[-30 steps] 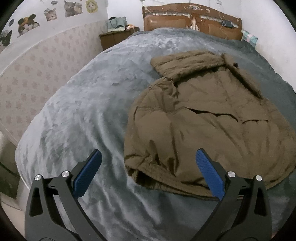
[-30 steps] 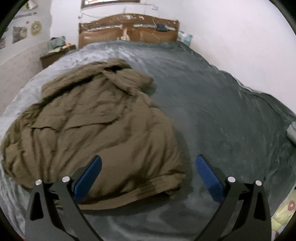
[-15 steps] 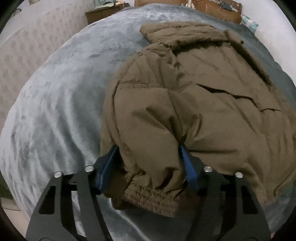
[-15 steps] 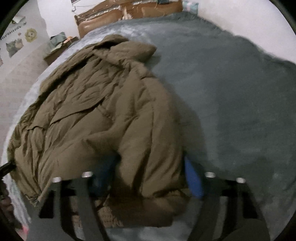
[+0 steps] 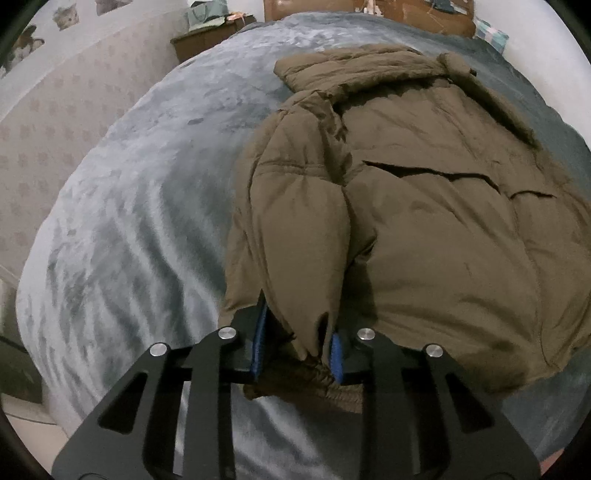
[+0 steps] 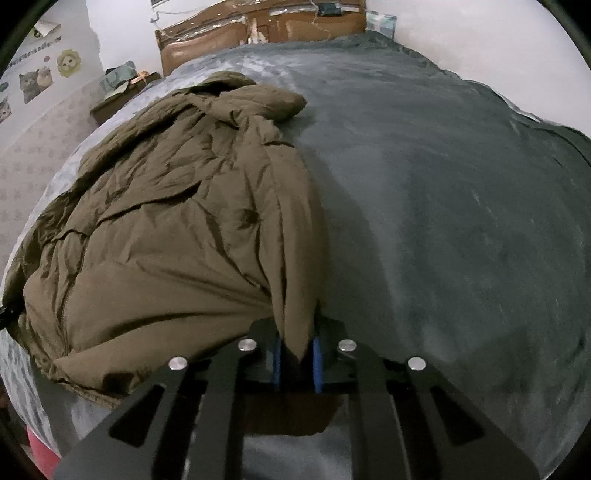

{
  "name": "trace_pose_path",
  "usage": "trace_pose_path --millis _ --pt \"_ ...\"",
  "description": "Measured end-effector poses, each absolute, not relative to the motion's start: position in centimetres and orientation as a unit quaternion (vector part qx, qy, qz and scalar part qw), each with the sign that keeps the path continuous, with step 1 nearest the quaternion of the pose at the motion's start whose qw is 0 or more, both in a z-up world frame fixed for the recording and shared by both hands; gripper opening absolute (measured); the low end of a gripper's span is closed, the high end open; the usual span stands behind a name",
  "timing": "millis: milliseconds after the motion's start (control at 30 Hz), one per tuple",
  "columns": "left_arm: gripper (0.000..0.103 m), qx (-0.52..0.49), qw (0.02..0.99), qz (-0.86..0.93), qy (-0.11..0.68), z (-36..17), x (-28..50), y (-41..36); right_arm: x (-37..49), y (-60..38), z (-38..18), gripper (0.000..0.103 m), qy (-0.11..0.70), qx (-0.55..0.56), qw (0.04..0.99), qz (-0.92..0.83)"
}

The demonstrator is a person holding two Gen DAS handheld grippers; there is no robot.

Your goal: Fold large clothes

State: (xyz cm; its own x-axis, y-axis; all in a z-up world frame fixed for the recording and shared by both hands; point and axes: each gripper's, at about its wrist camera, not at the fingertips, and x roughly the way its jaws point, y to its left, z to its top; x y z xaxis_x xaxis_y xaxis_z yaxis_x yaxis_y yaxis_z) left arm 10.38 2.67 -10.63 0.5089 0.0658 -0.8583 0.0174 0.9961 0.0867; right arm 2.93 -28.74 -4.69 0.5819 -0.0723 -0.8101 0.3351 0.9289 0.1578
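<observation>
A large olive-brown padded jacket [image 5: 424, 221] lies spread on a grey-blue bed blanket [image 5: 140, 206], hood toward the headboard. My left gripper [image 5: 297, 332] is at the jacket's near left hem corner. Its jaws are closing, and the blue pads [image 5: 258, 343] pinch a bunched fold of fabric above the ribbed cuff. In the right wrist view the jacket [image 6: 177, 229] fills the left half. My right gripper [image 6: 297, 354] is shut on a fold at the near right hem corner. Both fingertips are partly buried in fabric.
The blanket [image 6: 443, 184] stretches bare to the right of the jacket. A wooden headboard [image 6: 258, 33] stands at the far end. A nightstand [image 5: 207, 40] with clutter sits at the far left by the patterned wall. The bed's near edge is just below both grippers.
Both grippers came down from above the bed onto the jacket's near hem, and their jaws went from wide open to pinched on bunched fabric at the two corners.
</observation>
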Motion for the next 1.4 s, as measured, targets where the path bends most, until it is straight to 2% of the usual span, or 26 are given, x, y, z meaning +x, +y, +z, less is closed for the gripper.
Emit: trace_pose_path --millis 267,300,333,367,400,433,500,700,1033,1400 --pt "0.029 -0.027 0.864 -0.008 0.502 -9.7 7.8 5.2 -1.8 -28.3 -3.4 0.014 0.463 0.155 0.865 -0.115" --pt "0.036 -0.023 0.866 -0.002 0.499 -9.7 8.1 5.4 -1.6 -28.0 -3.3 0.019 0.464 0.142 0.867 -0.111" --pt "0.052 -0.016 0.869 0.006 0.495 -9.7 8.5 5.4 -1.5 -27.8 -3.2 0.026 0.463 0.128 0.870 -0.114" --pt "0.063 -0.009 0.871 0.017 0.491 -9.8 8.9 5.3 -1.1 -27.6 -3.0 0.030 0.463 0.114 0.871 -0.121" --pt "0.078 -0.003 0.875 0.031 0.483 -9.6 9.4 5.6 -0.8 -27.6 -2.7 0.045 0.460 0.107 0.872 -0.131" --pt "0.085 0.000 0.879 0.036 0.475 -9.4 9.7 5.5 -0.5 -27.7 -2.3 0.059 0.455 0.107 0.873 -0.139" --pt "0.090 0.003 0.885 0.039 0.463 -8.7 10.7 5.5 0.2 -28.0 -1.0 0.065 0.436 0.124 0.880 -0.141" --pt "0.097 0.053 0.901 0.049 0.428 -7.0 13.3 4.6 3.3 -28.5 1.1 0.068 0.413 0.143 0.885 -0.159" --pt "0.097 0.075 0.899 0.021 0.430 -6.0 17.1 3.1 7.9 -26.6 1.2 0.068 0.426 0.100 0.889 -0.135" --pt "0.097 0.106 0.899 -0.020 0.425 -5.9 23.8 -0.8 17.2 -25.5 1.4 0.068 0.429 0.093 0.893 -0.097"
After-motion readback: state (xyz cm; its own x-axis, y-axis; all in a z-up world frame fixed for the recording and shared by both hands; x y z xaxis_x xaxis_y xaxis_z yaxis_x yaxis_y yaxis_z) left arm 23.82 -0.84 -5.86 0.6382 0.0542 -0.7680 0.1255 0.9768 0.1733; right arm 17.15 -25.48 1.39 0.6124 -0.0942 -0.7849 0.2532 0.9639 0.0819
